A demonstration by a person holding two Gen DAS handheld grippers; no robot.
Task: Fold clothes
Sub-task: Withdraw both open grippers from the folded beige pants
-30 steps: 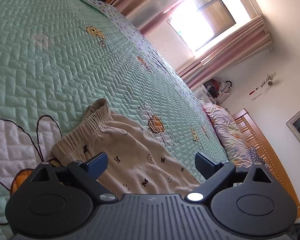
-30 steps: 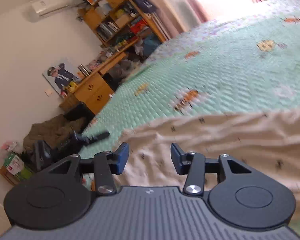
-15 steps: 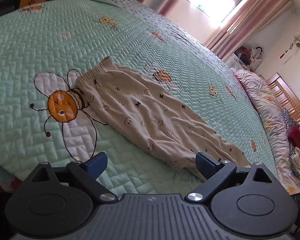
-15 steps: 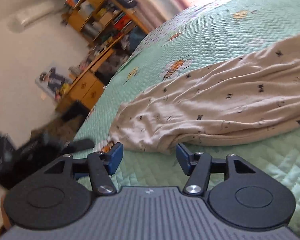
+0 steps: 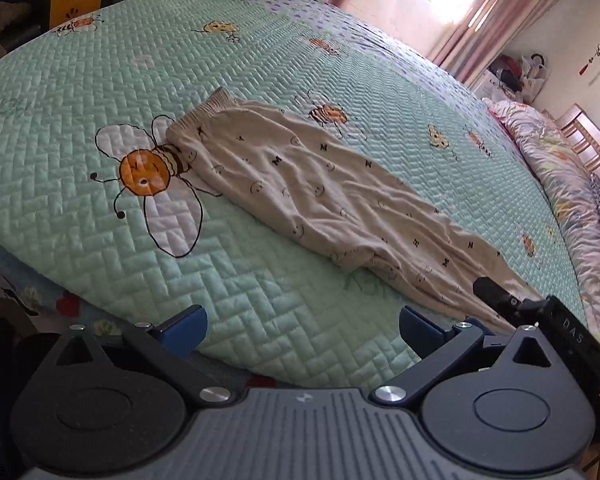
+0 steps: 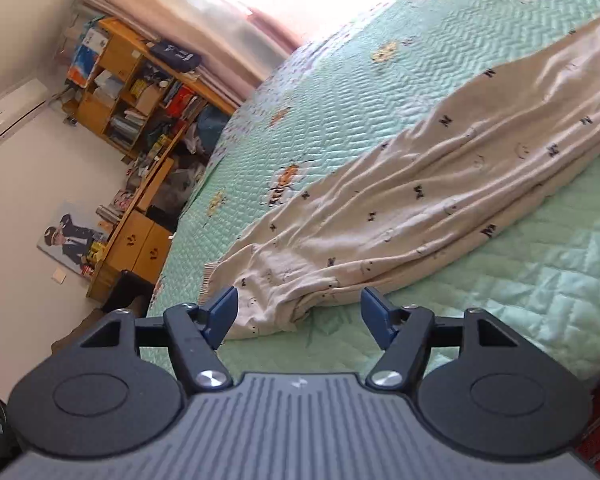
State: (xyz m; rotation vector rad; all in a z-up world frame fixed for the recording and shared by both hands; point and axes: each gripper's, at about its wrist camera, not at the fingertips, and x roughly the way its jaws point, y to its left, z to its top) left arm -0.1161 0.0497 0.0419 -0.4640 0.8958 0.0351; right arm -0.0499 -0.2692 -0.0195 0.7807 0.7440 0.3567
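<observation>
The bed quilt (image 5: 260,60), green and printed with bees, filled most of both views and served as the work surface. Over the preceding second both cameras had backed away from it: one second earlier the left wrist view sat low over the waistband, and by this moment it took in the whole garment from beyond the quilt's near edge.

The trousers (image 5: 320,184), beige with small letters and smiley faces, lay stretched at full length across the quilt, the legs doubled one over the other along the length. The elastic waistband (image 5: 204,114) rested against the large bee print (image 5: 148,172) near the quilt's left part; the cuff end (image 6: 260,300) lay close to the quilt's near edge. The cloth was wrinkled and the leg edges did not line up exactly.

The left gripper (image 5: 302,322) had kept its jaws wide apart throughout and held nothing, hovering just off the quilt's near edge. The right gripper (image 6: 298,312) had widened from a narrower gap to a broad one, also empty, with the cuff end directly ahead of its fingers.

Judgement: the lengthwise fold lay in place and had been released; the crosswise fold, cuffs toward waistband, remained outstanding.
</observation>
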